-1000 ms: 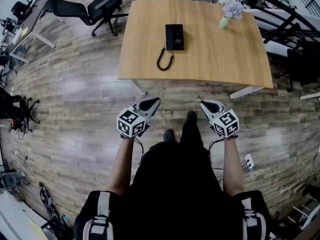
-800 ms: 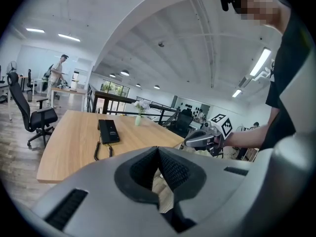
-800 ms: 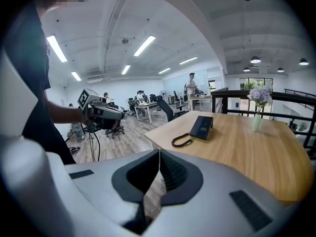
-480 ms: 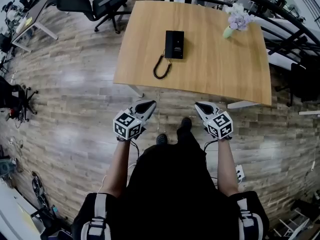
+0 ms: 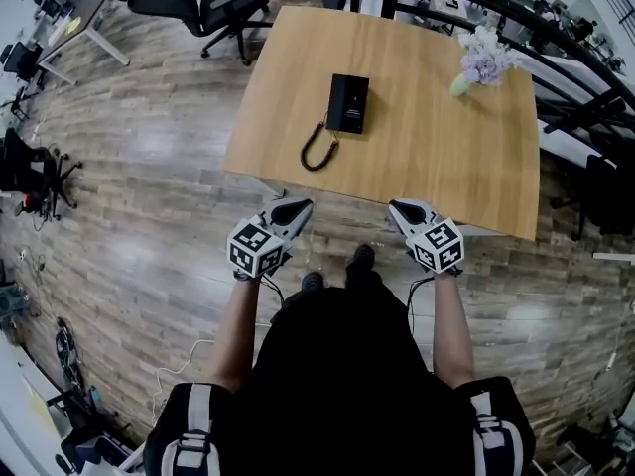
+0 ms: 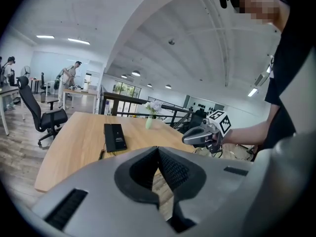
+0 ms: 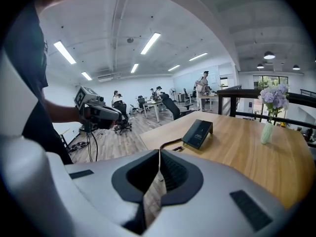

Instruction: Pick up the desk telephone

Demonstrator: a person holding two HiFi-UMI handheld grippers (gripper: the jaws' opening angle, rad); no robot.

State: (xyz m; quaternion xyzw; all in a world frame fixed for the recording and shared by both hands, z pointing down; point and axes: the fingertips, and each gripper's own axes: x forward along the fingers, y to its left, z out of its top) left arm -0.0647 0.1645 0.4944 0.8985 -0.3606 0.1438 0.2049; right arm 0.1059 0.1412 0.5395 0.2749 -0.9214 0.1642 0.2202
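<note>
Desk telephone (image 5: 347,103) untouched; left gripper (image 5: 301,206), right gripper (image 5: 397,207) closed, seemingly empty.

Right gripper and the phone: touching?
Apart. Head view: the right gripper is at the near edge, with a stretch of bare table between it and the phone.

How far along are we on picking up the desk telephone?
Done: nothing yet; the telephone lies on the table, cord coiled beside it. In hand: the approach, with the left hand-held gripper and right hand-held gripper both shut, empty, short of the table's near edge. Left: reach over, open the jaws, grip the telephone, lift.
</note>
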